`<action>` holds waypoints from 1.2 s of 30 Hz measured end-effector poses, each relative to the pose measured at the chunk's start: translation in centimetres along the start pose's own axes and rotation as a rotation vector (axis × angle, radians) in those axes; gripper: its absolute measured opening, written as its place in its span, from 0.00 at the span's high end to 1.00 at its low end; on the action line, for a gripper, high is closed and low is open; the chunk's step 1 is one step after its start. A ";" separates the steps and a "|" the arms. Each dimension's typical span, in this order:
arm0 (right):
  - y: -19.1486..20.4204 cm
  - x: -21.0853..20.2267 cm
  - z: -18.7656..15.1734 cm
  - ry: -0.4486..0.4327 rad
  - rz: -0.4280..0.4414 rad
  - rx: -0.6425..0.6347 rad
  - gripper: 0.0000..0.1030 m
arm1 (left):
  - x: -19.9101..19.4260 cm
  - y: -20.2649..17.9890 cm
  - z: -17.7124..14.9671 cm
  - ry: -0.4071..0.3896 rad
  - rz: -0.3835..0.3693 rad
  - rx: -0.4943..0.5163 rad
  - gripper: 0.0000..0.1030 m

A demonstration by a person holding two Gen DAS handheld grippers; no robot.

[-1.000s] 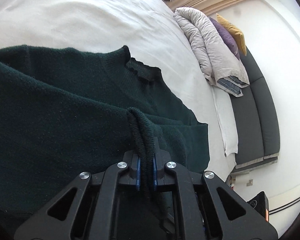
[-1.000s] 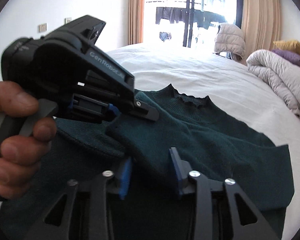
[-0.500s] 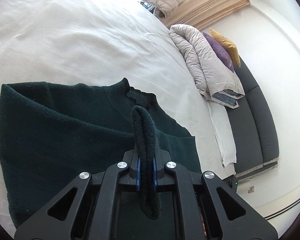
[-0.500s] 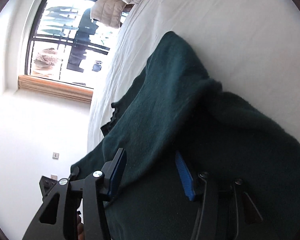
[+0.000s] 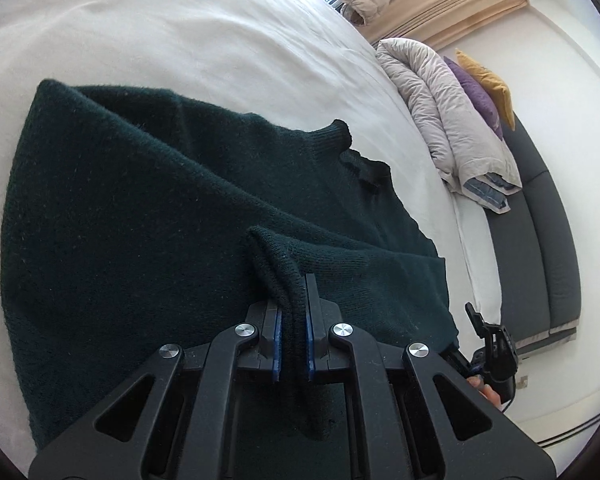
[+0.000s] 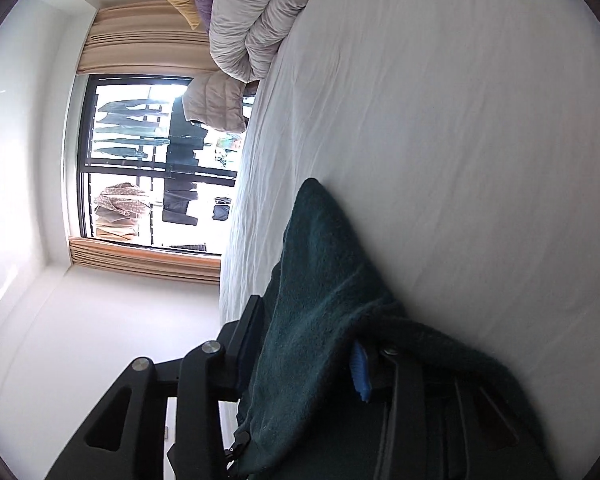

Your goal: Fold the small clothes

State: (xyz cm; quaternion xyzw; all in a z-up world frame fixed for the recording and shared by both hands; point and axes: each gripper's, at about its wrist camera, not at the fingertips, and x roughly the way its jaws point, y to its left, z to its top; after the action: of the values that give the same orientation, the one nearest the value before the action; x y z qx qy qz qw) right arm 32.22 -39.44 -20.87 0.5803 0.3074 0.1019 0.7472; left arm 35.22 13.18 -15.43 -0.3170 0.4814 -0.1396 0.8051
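in the left wrist view the left gripper [image 5: 291, 330] is clamped on a thick ribbed edge of the dark green sweater [image 5: 148, 240], most likely a cuff or hem, with the blue pads pressed to either side of the bunched knit; holding it by that doubled edge looks meant to carry one part of the garment across the body as a fold. the sweater lies spread on the white bed [image 5: 188, 32], its collar [image 5: 360, 160] toward the rolled duvet [image 5: 440, 100], and the other tool shows small at the lower right beside the grey sofa [image 5: 540, 260]. against half a second earlier, the pinched edge no longer stands up tall in front of the camera but slopes down onto the cloth, and the sweater fills more of the view, so the gripper has come lower and closer to it. in the right wrist view the right gripper [image 6: 300, 356] is rolled on its side with its jaws wide apart, a lifted fold of the sweater [image 6: 320, 300] draped between and over them, one blue pad [image 6: 360, 372] showing bare; it seems to be supporting or tucking under the fold, not pinching it. compared with the earlier frame the cloth covers more of the far finger and the window [image 6: 148, 160] sits nearer the middle.
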 end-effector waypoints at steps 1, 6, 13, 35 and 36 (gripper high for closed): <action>0.3 0.2 -0.1 0.005 -0.010 -0.018 0.60 | 0.1 0.2 0.0 -0.003 -0.005 0.003 0.93; 0.7 0.4 -0.4 0.024 -0.053 -0.082 0.60 | 0.2 -0.3 0.3 -0.017 0.039 0.065 0.93; 0.8 -0.1 -0.6 0.098 -0.113 -0.141 0.64 | 0.9 0.1 0.0 -0.016 0.035 0.068 0.90; 4.2 6.8 -0.3 0.249 -0.151 -0.304 0.76 | 2.8 -5.3 -3.5 -0.128 0.361 0.446 0.89; 3.3 6.4 0.4 0.226 -0.145 -0.278 0.84 | 2.8 -5.2 -3.4 -0.127 0.355 0.445 0.89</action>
State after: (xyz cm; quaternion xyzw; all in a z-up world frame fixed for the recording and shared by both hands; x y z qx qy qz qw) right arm 38.23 -35.51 -19.94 0.4326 0.4136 0.1538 0.7862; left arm 34.08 6.45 -15.19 -0.0518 0.4358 -0.0787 0.8951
